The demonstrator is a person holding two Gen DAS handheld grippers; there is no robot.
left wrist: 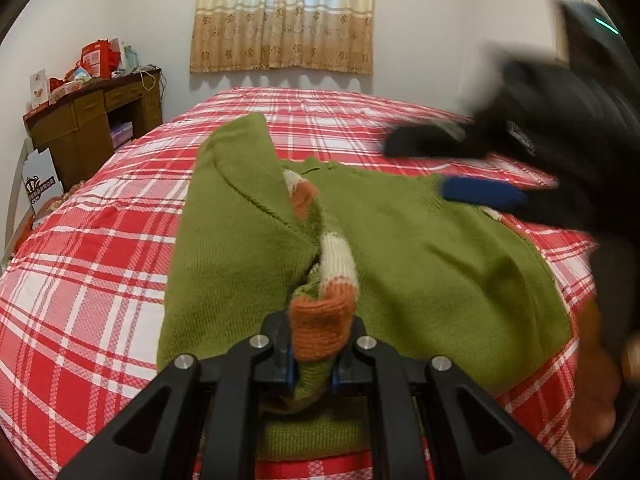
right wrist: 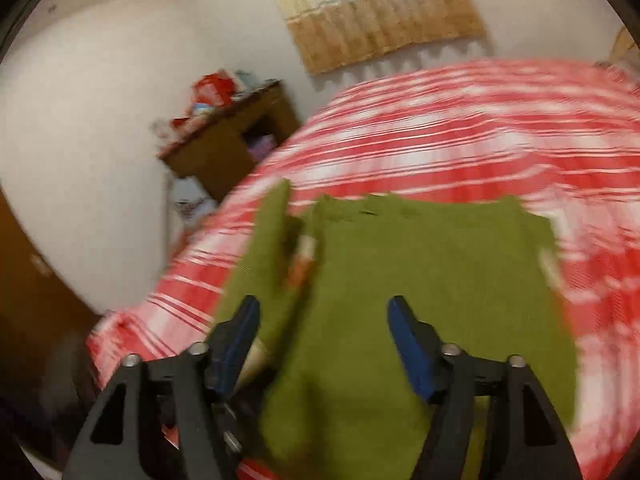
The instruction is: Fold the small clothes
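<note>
**Green sweater held by one cuff on the plaid bed**

In the left wrist view, a green knitted sweater [left wrist: 420,240] is seen spread over a bed covered with a red-and-white plaid sheet [left wrist: 88,272]. The left gripper [left wrist: 314,360] is pressed together on the sleeve cuff [left wrist: 322,328], which is banded in orange and cream; the cuff is pinched between the blue-padded fingers and the sleeve is drawn up from the body of the garment. The left part of the sweater is raised in a fold beside the striped sleeve. The right gripper [left wrist: 452,168] is seen blurred at the right edge, above the sweater's far right part, with its fingers apart; one black finger and one blue pad can be made out. Behind the bed, a beige curtain [left wrist: 282,16] is hung on the wall, and a brown wooden table [left wrist: 96,128] loaded with red boxes is placed in the left corner.

In the right wrist view, which is heavily blurred, the right gripper [right wrist: 324,344] is shown spread wide, with nothing between its blue pads [right wrist: 410,354]. The sweater [right wrist: 420,280] is seen below and ahead of it on the plaid sheet [right wrist: 460,140]. Whether the fingers touch the fabric cannot be told. The curtain [right wrist: 380,12] and the table [right wrist: 228,140] are seen beyond.
</note>
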